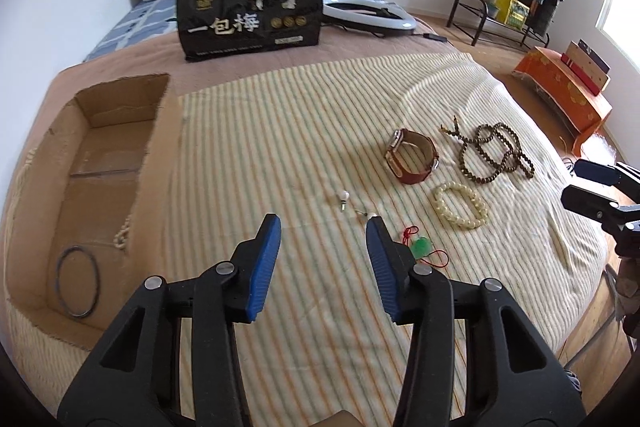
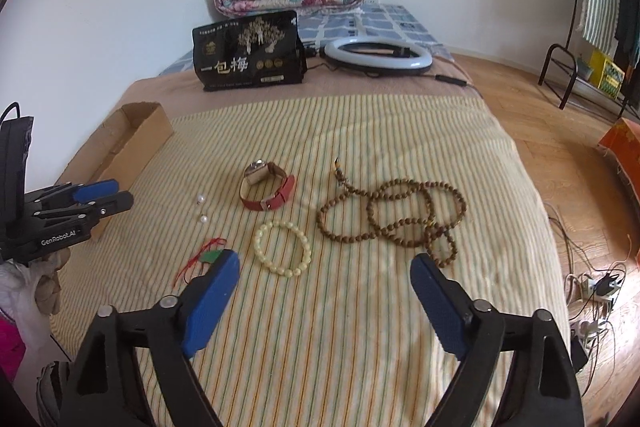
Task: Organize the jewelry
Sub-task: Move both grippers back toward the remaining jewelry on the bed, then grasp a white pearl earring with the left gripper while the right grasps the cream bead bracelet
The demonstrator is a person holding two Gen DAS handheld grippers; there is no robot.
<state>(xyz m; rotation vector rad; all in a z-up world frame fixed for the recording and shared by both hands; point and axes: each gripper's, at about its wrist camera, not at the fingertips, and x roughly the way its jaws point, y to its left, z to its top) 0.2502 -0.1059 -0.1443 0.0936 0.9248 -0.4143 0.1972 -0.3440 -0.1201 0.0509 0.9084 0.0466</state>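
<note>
You work over a matt striped woven cloth (image 2: 360, 147). The brown corrugated cardboard box (image 1: 100, 163) looks rough, the dark wooden bead strand (image 2: 400, 215) dull, the cream bead bracelet (image 2: 285, 248) glossy, the red leather-like watch strap (image 2: 280, 197) smooth.

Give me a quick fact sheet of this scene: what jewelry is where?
surface: striped blanket
cardboard box: dark ring, pale beads inside
loose on blanket: red-strap watch, cream bracelet, brown bead necklace, two pearl earrings, green pendant on red cord
left gripper: open, empty
right gripper: open, empty
</note>
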